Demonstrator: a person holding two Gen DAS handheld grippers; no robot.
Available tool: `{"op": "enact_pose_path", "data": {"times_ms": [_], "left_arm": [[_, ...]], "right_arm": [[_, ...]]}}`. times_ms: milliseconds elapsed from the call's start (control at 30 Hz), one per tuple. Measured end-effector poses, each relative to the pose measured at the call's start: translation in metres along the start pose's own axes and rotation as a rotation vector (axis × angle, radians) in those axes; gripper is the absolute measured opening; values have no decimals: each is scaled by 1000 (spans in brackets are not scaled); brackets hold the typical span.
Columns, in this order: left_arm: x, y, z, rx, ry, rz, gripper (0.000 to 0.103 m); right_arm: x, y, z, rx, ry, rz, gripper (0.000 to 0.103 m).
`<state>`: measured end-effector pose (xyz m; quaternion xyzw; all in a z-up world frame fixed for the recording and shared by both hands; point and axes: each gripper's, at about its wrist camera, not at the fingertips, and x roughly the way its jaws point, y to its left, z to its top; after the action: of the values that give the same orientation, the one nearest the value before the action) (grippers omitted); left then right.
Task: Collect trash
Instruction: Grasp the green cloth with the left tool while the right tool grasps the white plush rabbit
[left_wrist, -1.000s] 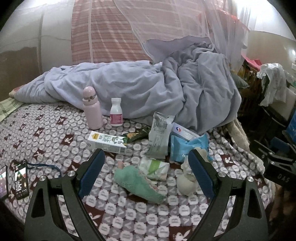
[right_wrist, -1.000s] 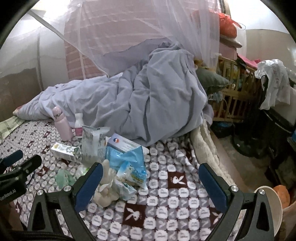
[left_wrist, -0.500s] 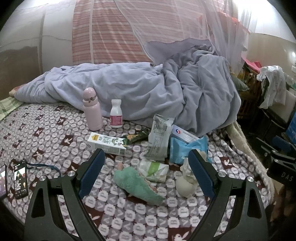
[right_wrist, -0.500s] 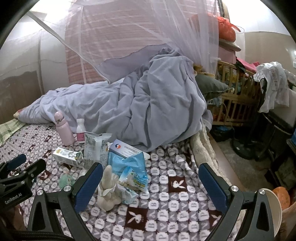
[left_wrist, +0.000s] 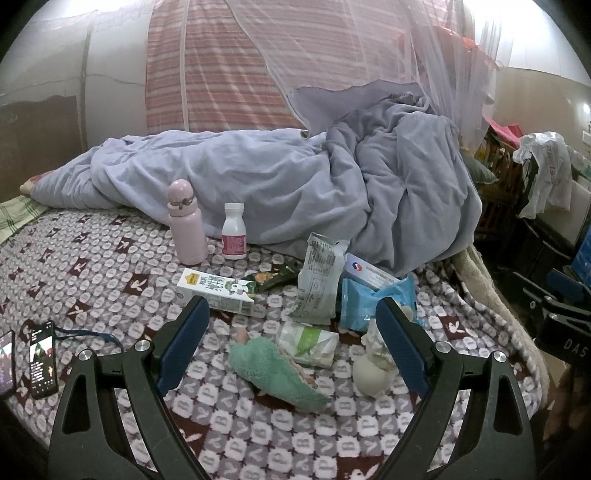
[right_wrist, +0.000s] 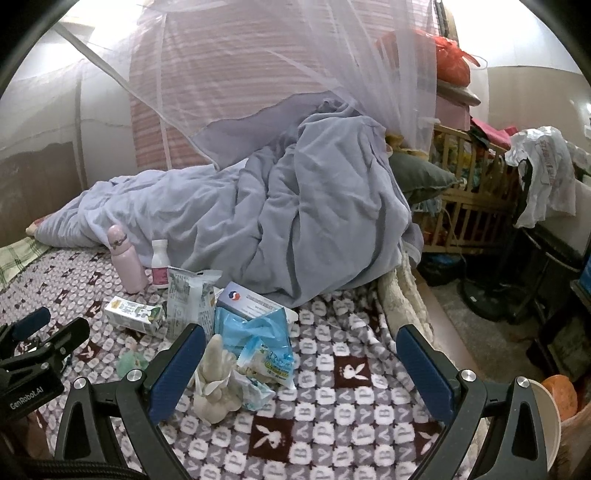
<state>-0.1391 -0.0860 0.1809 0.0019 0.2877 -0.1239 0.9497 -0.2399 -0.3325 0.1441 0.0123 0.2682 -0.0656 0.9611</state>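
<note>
Two bottles (left_wrist: 187, 223), one carton (left_wrist: 215, 292), two phones (left_wrist: 43, 358).

"GenRobot.AI" on left tongs (right_wrist: 33, 332); "DAS" on right tongs (left_wrist: 565, 314).

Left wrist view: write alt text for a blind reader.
The open left tool hovers empty over litter on a patterned blanket: a milk carton, wrappers, a tissue pack and a green plush. Behind stand a pink flask and a white bottle.
</note>
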Motion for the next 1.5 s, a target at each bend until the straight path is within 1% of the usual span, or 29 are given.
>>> {"op": "enact_pose_path", "data": {"times_ms": [533, 1067, 1300, 1400, 1500], "left_arm": [[3, -1, 2, 0, 5, 5, 91], [10, 1, -12, 1, 31, 15, 91], [16, 18, -22, 15, 66, 45, 91], [20, 31, -30, 15, 95, 52, 91], [25, 45, -40, 12, 140, 52, 91]], "right_arm": [[2, 1, 3, -5, 11, 5, 102], [7, -1, -2, -13, 42, 9, 102], [15, -7, -8, -5, 78, 30, 102], [21, -11, -15, -3, 118, 53, 102], [29, -13, -24, 0, 156, 70, 102]]}}
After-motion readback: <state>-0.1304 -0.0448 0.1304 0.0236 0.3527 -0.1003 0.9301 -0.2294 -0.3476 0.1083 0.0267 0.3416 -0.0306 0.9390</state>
